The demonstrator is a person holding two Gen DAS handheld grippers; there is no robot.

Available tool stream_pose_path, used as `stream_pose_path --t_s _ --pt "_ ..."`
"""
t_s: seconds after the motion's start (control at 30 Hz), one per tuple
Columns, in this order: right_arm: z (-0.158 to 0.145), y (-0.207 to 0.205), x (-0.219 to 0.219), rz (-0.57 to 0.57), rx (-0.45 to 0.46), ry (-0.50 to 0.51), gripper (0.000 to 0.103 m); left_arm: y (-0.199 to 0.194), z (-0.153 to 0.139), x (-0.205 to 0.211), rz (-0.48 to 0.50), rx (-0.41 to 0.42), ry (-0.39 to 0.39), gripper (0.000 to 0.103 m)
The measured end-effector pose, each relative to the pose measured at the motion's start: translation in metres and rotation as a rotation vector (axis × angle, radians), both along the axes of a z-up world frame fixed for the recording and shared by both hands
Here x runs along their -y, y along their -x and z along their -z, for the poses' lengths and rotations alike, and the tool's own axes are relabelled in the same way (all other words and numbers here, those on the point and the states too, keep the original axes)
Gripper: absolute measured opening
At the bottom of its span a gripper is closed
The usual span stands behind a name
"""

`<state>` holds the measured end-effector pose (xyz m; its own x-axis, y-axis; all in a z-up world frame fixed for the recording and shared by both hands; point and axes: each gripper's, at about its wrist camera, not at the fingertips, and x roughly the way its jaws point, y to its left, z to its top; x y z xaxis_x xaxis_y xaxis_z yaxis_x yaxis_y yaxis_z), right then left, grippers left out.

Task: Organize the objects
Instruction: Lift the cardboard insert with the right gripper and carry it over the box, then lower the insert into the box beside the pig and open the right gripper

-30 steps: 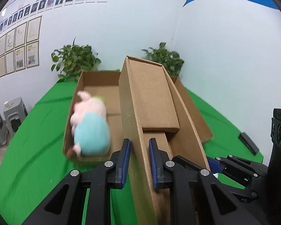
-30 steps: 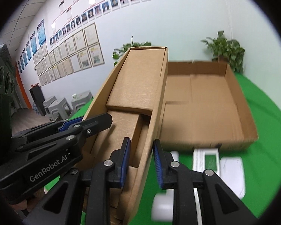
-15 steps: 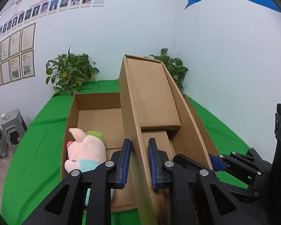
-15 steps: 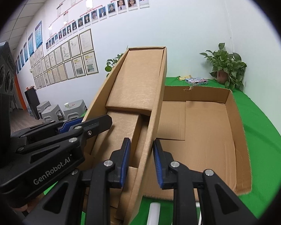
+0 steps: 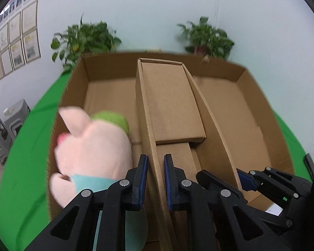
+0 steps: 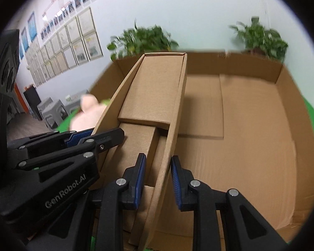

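Note:
A narrow open cardboard box (image 5: 171, 104) is held between both grippers above a large shallow cardboard tray (image 5: 240, 108). My left gripper (image 5: 155, 179) is shut on the narrow box's left wall. My right gripper (image 6: 158, 179) is shut on its right wall, and it also shows in the left wrist view (image 5: 240, 179). The narrow box (image 6: 157, 92) hangs over the tray's (image 6: 251, 125) middle, tilted away from me. A pink plush pig (image 5: 94, 146) in a teal outfit lies in the tray's left part, and it peeks out in the right wrist view (image 6: 88, 113).
The tray sits on a green table cover (image 5: 27, 150). Two potted plants (image 5: 88, 35) stand behind it by the wall. Grey stools (image 5: 2, 133) stand on the floor at the left. A white object (image 5: 272, 209) lies by the tray's near right corner.
Both grippers have carried the narrow box forward and down over the large tray. The tray and the pig now appear much closer and lower in view.

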<state>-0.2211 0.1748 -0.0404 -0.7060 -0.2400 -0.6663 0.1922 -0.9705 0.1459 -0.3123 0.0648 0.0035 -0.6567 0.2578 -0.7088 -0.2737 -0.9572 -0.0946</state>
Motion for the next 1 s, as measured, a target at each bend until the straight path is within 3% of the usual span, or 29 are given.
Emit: stream_pose_path --t_s 0.2,0.37,0.5,1.0 --pt "0.013 0.0 -0.001 -0.002 0.045 -0.001 0.022 0.01 0.028 -0.009 -0.005 0.023 0.079 0.01" --pt "0.014 -0.001 0.0 -0.005 0.053 0.001 0.02 0.0 0.033 -0.01 -0.03 0.03 0.082 0.011" --pt "0.019 0.004 0.002 0.006 0.087 0.003 0.015 -0.015 0.024 0.002 -0.014 0.025 0.052 0.019" --pt "0.018 0.008 0.024 0.072 0.133 -0.105 0.014 -0.067 -0.006 0.039 -0.028 -0.048 0.035 0.019"
